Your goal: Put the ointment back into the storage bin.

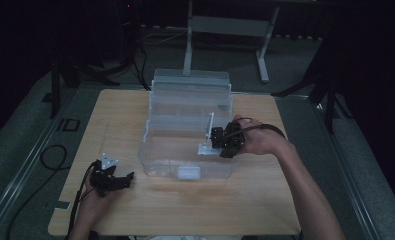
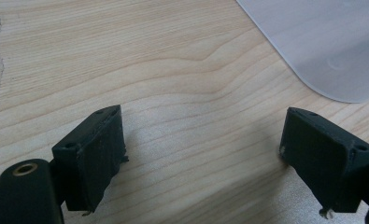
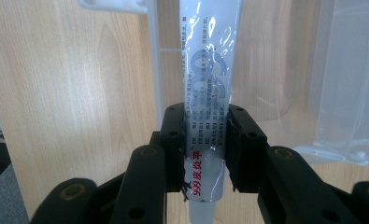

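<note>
A wooden table (image 1: 185,200) is seen from above, with a clear plastic box (image 1: 187,127) standing open at its middle, the lid raised at the far side. The right gripper (image 1: 220,142) is held in the right hand (image 1: 257,140) over the right part of the box, and its jaws are clenched on a silver tube (image 3: 208,93) printed with red and dark lettering. In the right gripper view the tube is gripped near its lower end, with the rest of it reaching up and away from the jaws, in front of the wood grain and the transparent walls of the box. In the high view the tube (image 1: 210,127) appears as a thin pale stick rising from the gripper over the box interior.

The left gripper (image 1: 116,180) is held in the left hand (image 1: 95,197) near the front left part of the table, apart from the box. Its jaws are spread wide with nothing between them; in the left gripper view bare wood (image 2: 173,93) is seen between them, and a rounded corner of frosted plastic (image 2: 331,46) is seen lying on the table at the upper right
</note>
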